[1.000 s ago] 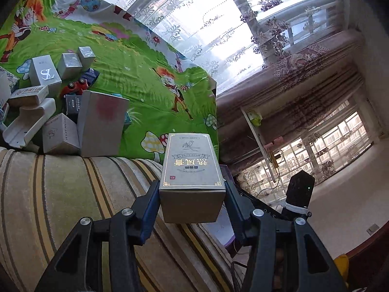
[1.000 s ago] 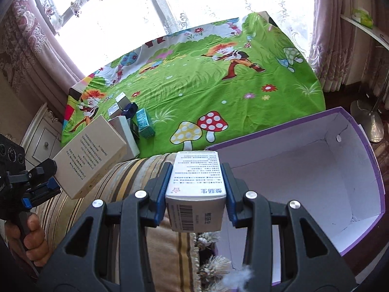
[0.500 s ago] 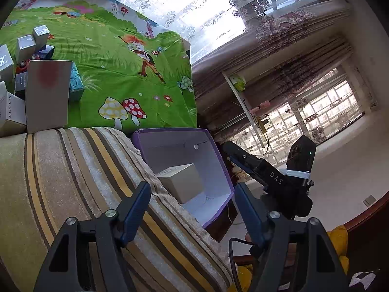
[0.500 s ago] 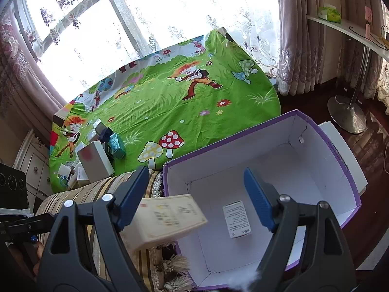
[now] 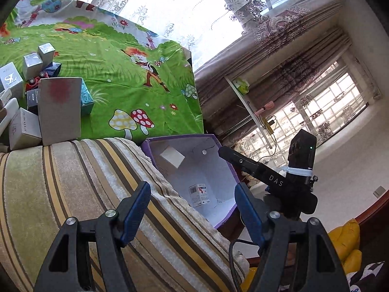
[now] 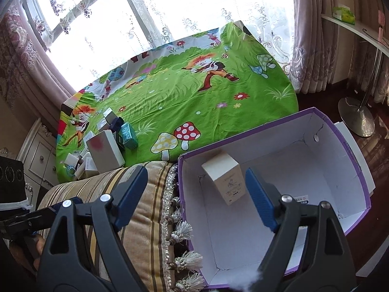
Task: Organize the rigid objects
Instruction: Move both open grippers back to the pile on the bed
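A purple cardboard box [image 6: 350, 146] with a white inside stands open on the floor by the striped couch arm. A beige carton [image 6: 225, 178] leans in its near-left corner; it also shows in the left wrist view [image 5: 172, 156]. A small white carton [image 5: 199, 195] lies flat on the box floor, half hidden by my right finger in the right wrist view [image 6: 301, 198]. My left gripper [image 5: 192, 210] is open and empty above the couch arm and box edge. My right gripper [image 6: 197, 194] is open and empty above the box.
A heap of cartons, with a tall grey one [image 5: 60, 109] in front, sits on the green cartoon bedsheet [image 5: 116, 73], also in the right wrist view [image 6: 104, 150]. The striped couch arm [image 5: 73, 182] has tassels [image 6: 180, 231]. A lamp stand [image 6: 357, 119] is right of the box.
Both grippers opened and let go of their cartons. The beige carton and the white carton dropped into the purple box. Both grippers now stand empty.
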Motion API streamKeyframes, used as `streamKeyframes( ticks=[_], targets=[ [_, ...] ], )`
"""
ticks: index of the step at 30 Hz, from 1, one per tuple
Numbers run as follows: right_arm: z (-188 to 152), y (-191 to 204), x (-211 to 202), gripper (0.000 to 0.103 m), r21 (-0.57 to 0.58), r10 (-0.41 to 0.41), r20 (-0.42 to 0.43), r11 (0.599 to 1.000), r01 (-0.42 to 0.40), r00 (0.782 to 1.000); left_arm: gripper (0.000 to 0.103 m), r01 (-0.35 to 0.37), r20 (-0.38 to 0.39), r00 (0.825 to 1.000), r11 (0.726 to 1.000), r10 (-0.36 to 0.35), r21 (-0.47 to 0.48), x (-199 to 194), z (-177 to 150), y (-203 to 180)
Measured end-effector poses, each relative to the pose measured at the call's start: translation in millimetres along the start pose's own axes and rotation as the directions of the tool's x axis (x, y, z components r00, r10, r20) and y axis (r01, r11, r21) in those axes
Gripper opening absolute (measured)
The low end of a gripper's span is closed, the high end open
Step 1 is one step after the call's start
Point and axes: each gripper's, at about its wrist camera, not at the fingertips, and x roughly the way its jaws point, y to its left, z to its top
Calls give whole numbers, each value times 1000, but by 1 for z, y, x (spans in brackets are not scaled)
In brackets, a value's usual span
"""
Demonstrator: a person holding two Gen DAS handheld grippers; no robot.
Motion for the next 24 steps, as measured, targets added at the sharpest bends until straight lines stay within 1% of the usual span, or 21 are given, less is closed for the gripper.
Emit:
streamKeyframes(
  ticks=[6, 11, 13, 14, 18, 24],
  targets=[
    [-1, 14, 8, 88, -28, 1, -28, 1000, -1, 1000, 72, -46, 59, 997, 999, 48, -28, -22, 6, 17],
    [-2, 31, 13, 91, -66, 5, -44, 998, -8, 999, 72, -114, 118, 985, 990, 122, -79, -49, 15, 44],
    [-2, 39, 16, 92, -80, 10, -53, 997, -15, 999, 74, -145, 143, 977, 983, 160, -112, -62, 19, 58],
    [-2, 43, 18, 92, -89, 14, -58, 996, -19, 998, 76, -160, 154, 972, 978, 180, -133, -68, 20, 66],
    [-2, 63, 28, 94, -125, 35, -90, 991, -46, 995, 80, -214, 193, 948, 955, 253, -204, -96, 23, 93],
    [-2, 96, 43, 95, -190, 54, -129, 979, -78, 990, 85, -287, 220, 912, 923, 345, -257, -126, 28, 122]
  ],
)
